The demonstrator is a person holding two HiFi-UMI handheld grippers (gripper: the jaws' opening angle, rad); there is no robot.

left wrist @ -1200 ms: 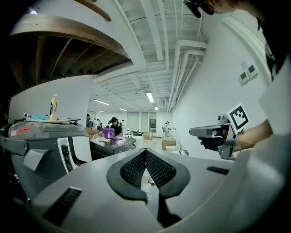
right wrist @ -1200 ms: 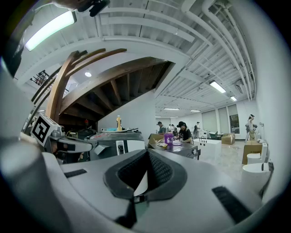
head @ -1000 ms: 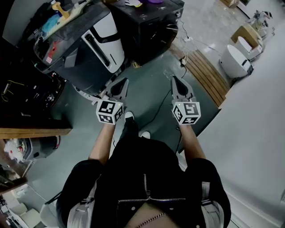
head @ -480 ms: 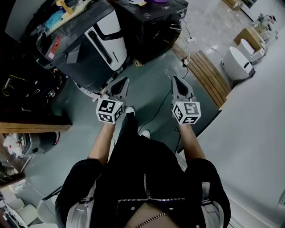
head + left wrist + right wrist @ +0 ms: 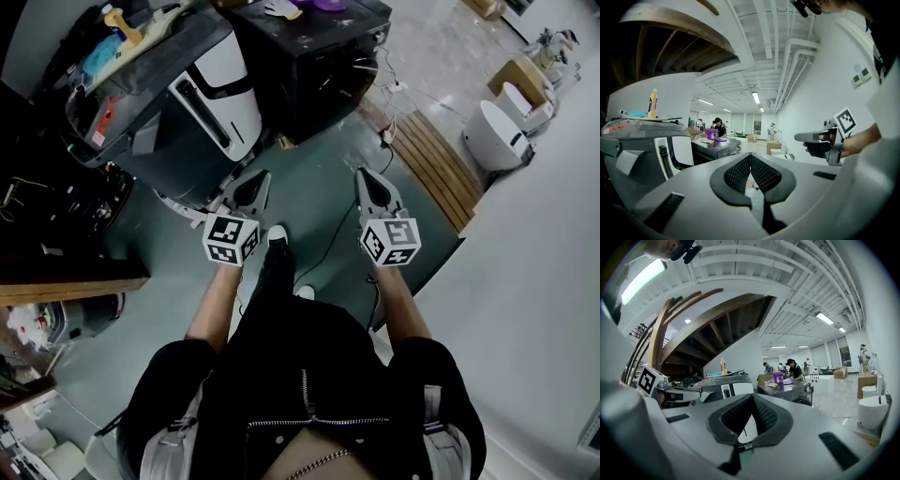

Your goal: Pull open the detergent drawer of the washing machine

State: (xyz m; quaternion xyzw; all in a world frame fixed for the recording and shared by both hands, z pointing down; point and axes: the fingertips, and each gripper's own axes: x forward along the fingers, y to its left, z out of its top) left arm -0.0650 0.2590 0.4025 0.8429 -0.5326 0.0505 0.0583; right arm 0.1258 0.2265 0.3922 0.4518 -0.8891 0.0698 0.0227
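The washing machine (image 5: 178, 103) is a grey unit with a white front panel (image 5: 230, 80) and a dark vertical handle, at the upper left of the head view. I cannot make out its detergent drawer. My left gripper (image 5: 263, 175) points at its lower front, a short way off and touching nothing. My right gripper (image 5: 362, 172) hangs over the floor beside it. Both are shut and empty. The left gripper view has the pads closed (image 5: 750, 155) and the machine (image 5: 642, 145) to their left. In the right gripper view the tips (image 5: 752, 396) meet with the machine (image 5: 726, 383) beyond.
A black machine (image 5: 309, 56) stands right of the washer, with people working behind it (image 5: 792, 369). A yellow bottle (image 5: 122, 21) and clutter lie on the washer's top. A cable (image 5: 328, 234) runs across the floor. Wooden slats (image 5: 436, 159), white fixtures (image 5: 497, 131) and a white wall (image 5: 544, 281) are at the right.
Both grippers have drifted a little forward and down toward the machines, side by side. Their jaws stay shut and empty.
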